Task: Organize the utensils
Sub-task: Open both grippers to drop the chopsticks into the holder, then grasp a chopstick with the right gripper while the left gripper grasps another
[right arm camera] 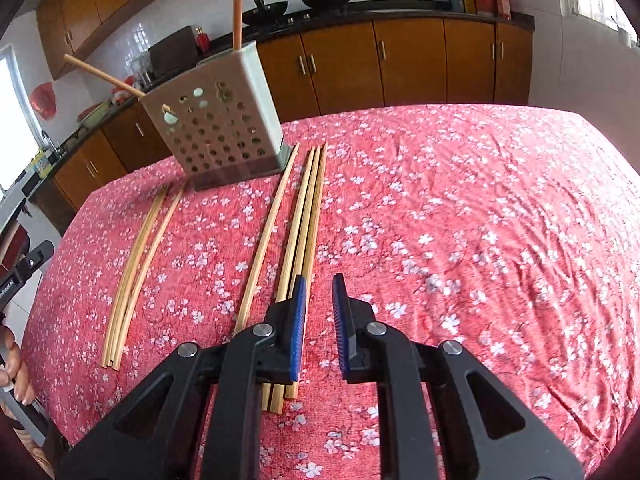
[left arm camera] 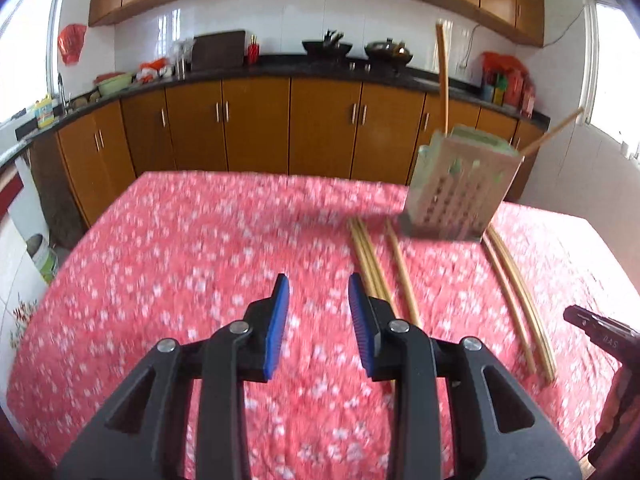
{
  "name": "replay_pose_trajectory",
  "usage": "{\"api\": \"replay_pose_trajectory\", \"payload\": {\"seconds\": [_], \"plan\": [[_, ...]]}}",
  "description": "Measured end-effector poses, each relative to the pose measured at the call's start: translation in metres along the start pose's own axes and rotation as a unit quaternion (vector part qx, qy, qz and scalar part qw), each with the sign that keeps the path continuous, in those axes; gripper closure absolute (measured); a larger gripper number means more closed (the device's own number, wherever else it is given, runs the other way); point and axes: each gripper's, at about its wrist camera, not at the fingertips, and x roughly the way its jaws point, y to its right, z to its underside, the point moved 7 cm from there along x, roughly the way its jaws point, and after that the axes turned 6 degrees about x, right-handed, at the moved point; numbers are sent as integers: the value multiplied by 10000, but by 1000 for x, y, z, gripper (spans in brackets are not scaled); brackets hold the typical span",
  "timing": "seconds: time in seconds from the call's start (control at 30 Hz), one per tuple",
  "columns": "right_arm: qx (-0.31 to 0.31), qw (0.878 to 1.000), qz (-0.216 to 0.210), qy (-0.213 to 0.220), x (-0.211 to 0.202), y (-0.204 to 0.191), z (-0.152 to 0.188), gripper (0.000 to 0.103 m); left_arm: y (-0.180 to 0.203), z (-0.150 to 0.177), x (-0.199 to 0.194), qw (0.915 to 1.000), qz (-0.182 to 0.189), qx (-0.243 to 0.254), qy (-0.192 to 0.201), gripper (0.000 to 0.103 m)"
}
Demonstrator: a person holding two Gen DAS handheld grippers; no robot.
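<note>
A pale perforated utensil holder (left arm camera: 460, 184) (right arm camera: 216, 128) stands on the red floral tablecloth with two chopsticks (left arm camera: 443, 76) (right arm camera: 239, 4) sticking up out of it. Several wooden chopsticks lie loose on the cloth in front of it: a bundle (left arm camera: 370, 260) (right arm camera: 306, 216), a single one (left arm camera: 402, 270) (right arm camera: 268, 236) and another group (left arm camera: 516, 292) (right arm camera: 136, 268). My left gripper (left arm camera: 319, 286) is open and empty, above the cloth just left of the bundle. My right gripper (right arm camera: 319, 286) is open and empty, its left finger over the bundle's near end.
The table (right arm camera: 480, 220) is covered by the red cloth and ends a little behind the holder. Brown kitchen cabinets (left arm camera: 256, 128) and a dark counter with woks (left arm camera: 328, 46) run along the back wall. The other gripper shows at the right edge of the left wrist view (left arm camera: 600, 330).
</note>
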Motion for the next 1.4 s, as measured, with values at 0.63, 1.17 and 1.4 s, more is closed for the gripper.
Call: {"api": "replay_pose_trajectory", "payload": {"seconds": [0.63, 1.17, 1.4], "plan": [[-346, 9979, 420, -344, 37, -4, 2, 95, 14, 24, 16, 9983, 353, -211, -423, 71], [137, 9971, 732, -163, 27, 40, -1, 95, 61, 46, 45, 9889, 1026, 30, -1077, 88], [109, 9971, 735, -159, 20, 41, 4, 95, 58, 48, 55, 9900, 773, 104, -1179, 90]]}}
